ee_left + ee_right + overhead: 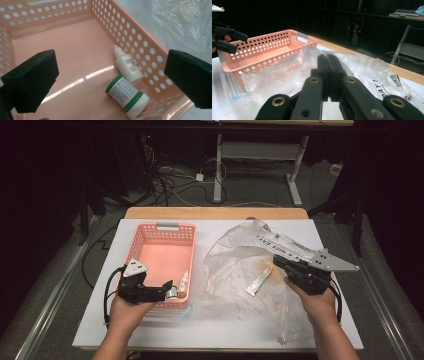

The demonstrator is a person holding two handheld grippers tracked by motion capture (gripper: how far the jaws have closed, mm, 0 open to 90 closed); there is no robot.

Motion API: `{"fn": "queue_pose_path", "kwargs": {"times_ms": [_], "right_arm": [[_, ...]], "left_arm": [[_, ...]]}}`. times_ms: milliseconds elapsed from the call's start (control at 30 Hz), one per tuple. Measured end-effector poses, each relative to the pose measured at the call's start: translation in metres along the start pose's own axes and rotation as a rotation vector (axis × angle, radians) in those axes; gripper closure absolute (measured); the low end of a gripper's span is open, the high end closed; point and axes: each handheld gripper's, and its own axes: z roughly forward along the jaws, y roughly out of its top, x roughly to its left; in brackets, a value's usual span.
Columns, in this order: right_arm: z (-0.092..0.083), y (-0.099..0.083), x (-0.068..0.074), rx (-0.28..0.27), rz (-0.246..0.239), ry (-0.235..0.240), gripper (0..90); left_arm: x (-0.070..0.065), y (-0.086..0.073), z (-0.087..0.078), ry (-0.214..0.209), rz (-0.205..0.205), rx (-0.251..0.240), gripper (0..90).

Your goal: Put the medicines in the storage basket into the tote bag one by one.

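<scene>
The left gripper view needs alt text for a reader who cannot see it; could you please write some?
Two open black jaws frame a pink perforated basket seen from above. On its floor lie a small white dropper bottle and a white bottle with green bands, beside the right wall.

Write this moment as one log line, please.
left gripper: open over basket | right gripper: shut on plastic bag | bottles: in basket

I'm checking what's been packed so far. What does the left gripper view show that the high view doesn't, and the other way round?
Left gripper view: the dropper bottle and the green-capped jar lie side by side, and the left gripper is open above them. High view: a small tube inside the plastic bag, with the right gripper at the bag. Both: the pink basket with the two containers in its corner.
</scene>
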Motion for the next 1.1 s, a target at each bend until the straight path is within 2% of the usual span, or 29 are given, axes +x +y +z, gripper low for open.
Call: {"fn": "queue_pose_path", "kwargs": {"times_ms": [33,100,167,233,267,333,400,467,633,700,767,1000,1100], "right_arm": [[0.001,0.000,0.000,-0.001,-0.001,0.003,90.0],[0.001,0.000,0.000,0.001,0.000,0.006,90.0],[0.000,0.000,0.000,-0.001,-0.001,0.004,90.0],[-0.001,0.000,-0.001,-0.005,-0.004,0.006,90.0],[-0.001,0.000,-0.001,-0.005,-0.002,0.002,90.0],[-0.002,0.001,-0.001,-0.008,0.000,0.001,90.0],[-0.003,0.001,-0.001,-0.011,-0.002,0.001,90.0],[-0.004,0.001,-0.001,-0.010,0.001,0.002,90.0],[-0.003,0.001,-0.001,-0.010,0.001,0.002,90.0],[-0.003,0.001,-0.001,-0.009,-0.001,0.002,90.0],[-0.003,0.001,-0.001,-0.009,-0.003,0.002,90.0],[-0.002,0.000,0.001,-0.004,-0.012,0.003,90.0],[-0.002,0.000,0.001,0.001,-0.008,0.000,90.0]], "left_arm": [[0.002,0.002,0.002,-0.010,-0.006,0.021,0.4],[0.003,0.006,0.006,-0.001,0.015,0.077,0.4],[0.003,0.012,0.010,-0.031,0.025,0.144,0.4],[0.000,0.017,0.016,-0.024,0.046,0.200,1.3],[0.000,0.018,0.018,-0.023,0.045,0.213,2.9],[0.001,0.022,0.024,-0.049,0.033,0.265,4.3],[0.000,0.024,0.029,-0.043,0.044,0.310,5.1],[0.002,0.025,0.033,-0.073,0.020,0.350,8.3],[0.006,0.027,0.043,-0.073,-0.004,0.448,14.8],[0.006,0.029,0.046,-0.064,0.001,0.494,15.2],[0.006,0.029,0.050,-0.075,-0.007,0.538,16.4],[0.007,0.033,0.061,-0.105,-0.034,0.643,21.4],[0.009,0.035,0.065,-0.125,-0.053,0.674,22.8]]}}
